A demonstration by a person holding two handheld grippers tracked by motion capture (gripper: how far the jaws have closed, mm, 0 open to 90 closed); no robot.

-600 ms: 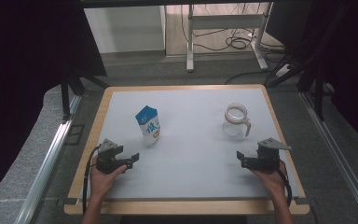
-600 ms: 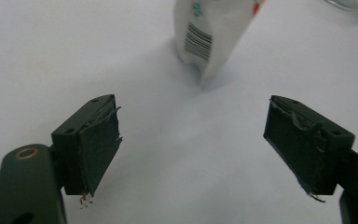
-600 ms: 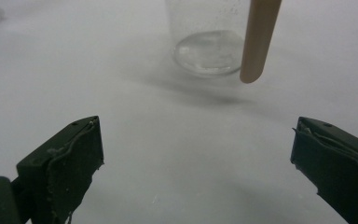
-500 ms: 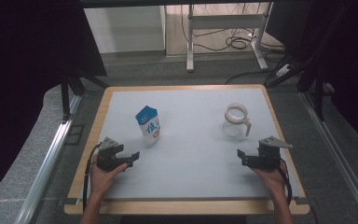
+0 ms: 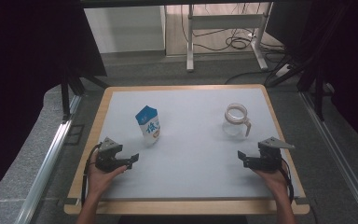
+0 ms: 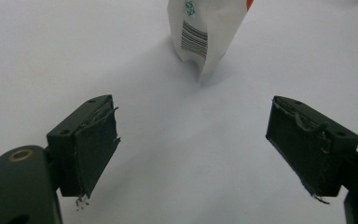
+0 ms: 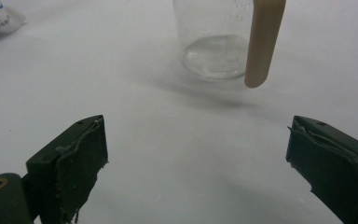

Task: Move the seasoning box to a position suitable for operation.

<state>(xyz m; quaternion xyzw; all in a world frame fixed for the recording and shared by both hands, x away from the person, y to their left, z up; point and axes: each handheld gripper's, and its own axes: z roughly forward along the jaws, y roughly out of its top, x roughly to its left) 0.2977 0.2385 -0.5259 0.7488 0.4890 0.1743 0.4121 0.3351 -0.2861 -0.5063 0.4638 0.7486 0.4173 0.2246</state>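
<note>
On the near table edge, left gripper and right gripper rest, jaws spread, empty. Milk pouch and glass jug stand untouched; all handling remains outstanding.

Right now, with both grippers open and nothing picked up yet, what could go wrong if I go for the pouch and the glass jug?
The pouch stands upright on a narrow base and looks light; a nudge from the open left gripper could tip it before the jaws close.

The glass jug is clear and smooth, so the right gripper might slip on its wall.

Its tan handle faces that gripper; bumping it could spin or slide the jug.
</note>
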